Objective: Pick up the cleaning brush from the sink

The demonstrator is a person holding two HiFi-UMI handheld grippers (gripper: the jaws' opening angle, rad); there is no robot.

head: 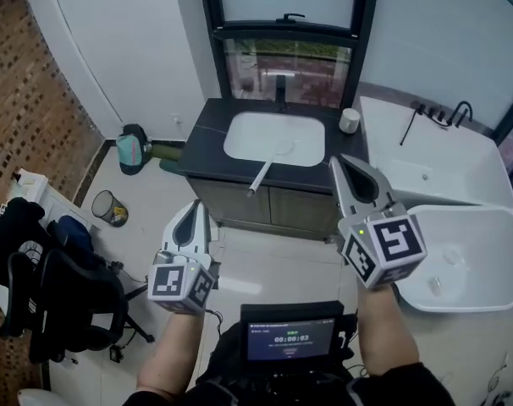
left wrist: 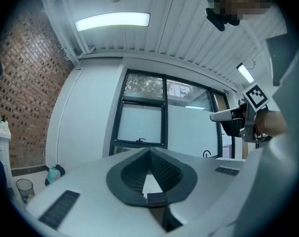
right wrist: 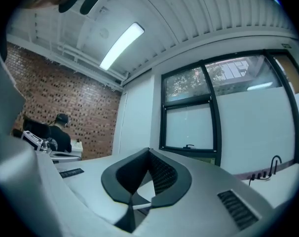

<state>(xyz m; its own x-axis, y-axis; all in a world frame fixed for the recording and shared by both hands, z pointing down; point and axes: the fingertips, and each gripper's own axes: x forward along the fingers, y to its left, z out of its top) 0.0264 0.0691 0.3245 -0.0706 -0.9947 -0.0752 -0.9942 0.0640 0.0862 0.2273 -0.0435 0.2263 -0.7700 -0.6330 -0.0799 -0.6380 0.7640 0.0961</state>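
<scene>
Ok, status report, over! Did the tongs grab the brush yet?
Left tongs and right tongs shut, empty, short of the sink. Cleaning brush untouched in sink, handle over front edge. Nothing in the way.

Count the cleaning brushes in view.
1. The cleaning brush lies in the sink, with its handle reaching out over the front edge of the dark counter. None shows elsewhere, though more may be hidden.

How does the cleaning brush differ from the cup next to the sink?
The cleaning brush is long and thin; the cup is short and round. The brush lies slanted in the white sink, handle poking past the front edge; the cup stands upright on the dark counter to its right. Both look whitish.
</scene>
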